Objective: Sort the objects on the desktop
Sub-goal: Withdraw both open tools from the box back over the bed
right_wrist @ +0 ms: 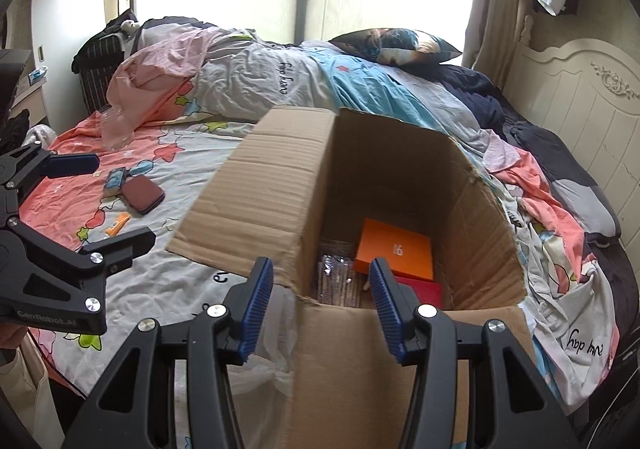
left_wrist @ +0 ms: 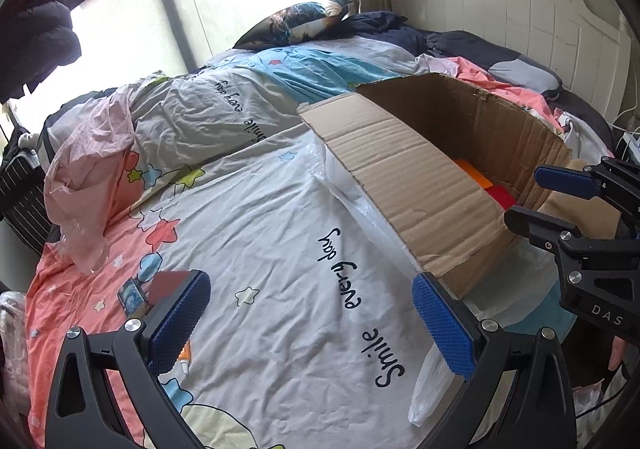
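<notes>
Cardboard is the material of the big open box (right_wrist: 400, 177) that stands on the bed (right_wrist: 168, 153), and it already keeps some sorted things: an orange box (right_wrist: 394, 249), a red box (right_wrist: 420, 287) beside it and a clear plastic packet (right_wrist: 334, 275). So I judge the task as partly done. Some things are not yet collected and lie on the quilt: a dark red pouch (right_wrist: 142, 193), a small blue box (right_wrist: 115, 179) touching it, and an orange tube (right_wrist: 117, 227) a little nearer. The right hand-held gripper (right_wrist: 322, 309) hangs just over the near edge of the cardboard box, its jaws partly apart and with nothing between them; the orange box is straight ahead of it, lower, inside. The left hand-held gripper (left_wrist: 312, 325) has its jaws wide apart and is also empty. The dark red pouch (left_wrist: 170, 285) and the small blue box (left_wrist: 130, 295) lie close by its left finger, partly hidden behind it, with the orange tube (left_wrist: 185, 359) below that finger. The cardboard box (left_wrist: 420, 177) is ahead to its right.
</notes>
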